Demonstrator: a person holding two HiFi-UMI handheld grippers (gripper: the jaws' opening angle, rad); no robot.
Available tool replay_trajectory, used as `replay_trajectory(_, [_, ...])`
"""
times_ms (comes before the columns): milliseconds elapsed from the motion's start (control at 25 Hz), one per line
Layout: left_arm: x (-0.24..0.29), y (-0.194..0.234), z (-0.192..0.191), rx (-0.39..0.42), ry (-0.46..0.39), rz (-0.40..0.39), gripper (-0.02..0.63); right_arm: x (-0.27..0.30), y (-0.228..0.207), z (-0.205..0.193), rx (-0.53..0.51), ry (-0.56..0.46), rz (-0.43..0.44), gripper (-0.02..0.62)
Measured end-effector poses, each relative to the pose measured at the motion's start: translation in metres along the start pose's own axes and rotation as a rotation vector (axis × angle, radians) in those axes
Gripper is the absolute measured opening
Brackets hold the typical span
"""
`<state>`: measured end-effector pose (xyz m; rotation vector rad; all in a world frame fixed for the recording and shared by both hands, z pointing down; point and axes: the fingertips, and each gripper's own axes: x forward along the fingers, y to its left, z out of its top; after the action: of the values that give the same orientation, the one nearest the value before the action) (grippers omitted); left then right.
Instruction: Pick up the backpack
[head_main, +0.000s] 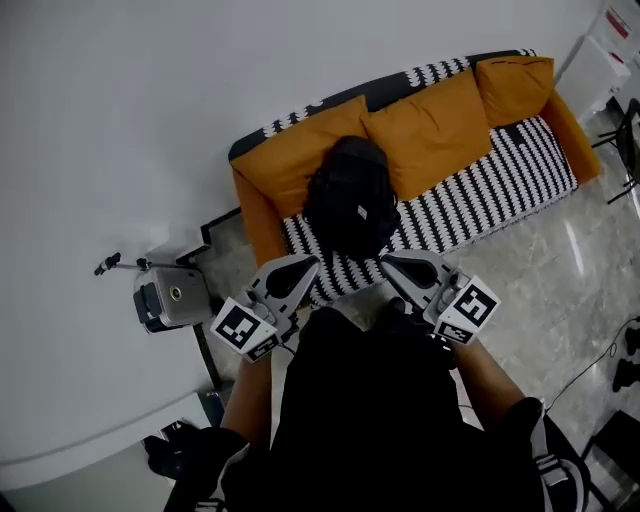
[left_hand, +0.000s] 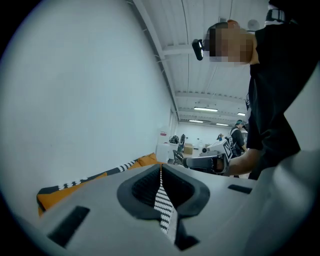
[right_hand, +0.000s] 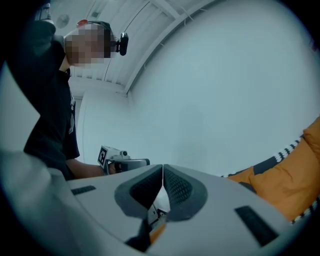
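Backpack (head_main: 352, 208) lay on sofa (head_main: 520, 170). Left gripper (head_main: 290, 273) and right gripper (head_main: 405, 272) hovered near it, jaws closed, empty.

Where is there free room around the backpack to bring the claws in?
Bare: the striped seat right of the backpack, up to the right armrest, and the strip in front. Crowded: orange cushions behind it, left armrest close by.

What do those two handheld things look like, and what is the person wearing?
The left gripper and right gripper are pale grey plastic, each tapering to two jaws lined with dark ribbed pads. Each carries a white cube printed with black square markers. The person wears a black short-sleeved top.
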<state>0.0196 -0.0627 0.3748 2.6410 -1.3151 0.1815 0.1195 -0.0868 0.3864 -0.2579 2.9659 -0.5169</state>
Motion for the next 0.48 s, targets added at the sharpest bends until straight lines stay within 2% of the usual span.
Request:
replay_trajectory(320, [0.004,0.004,-0.010,-0.052,0.056,0.026,0.025,0.007,-0.021,-0.010,0.053,0.004,0.004,0.028])
replay_trajectory(480, [0.006,0.026,-0.014,-0.051,0.051,0.029,0.025,0.017,-0.035,-0.014,0.056,0.025,-0.019,0.028])
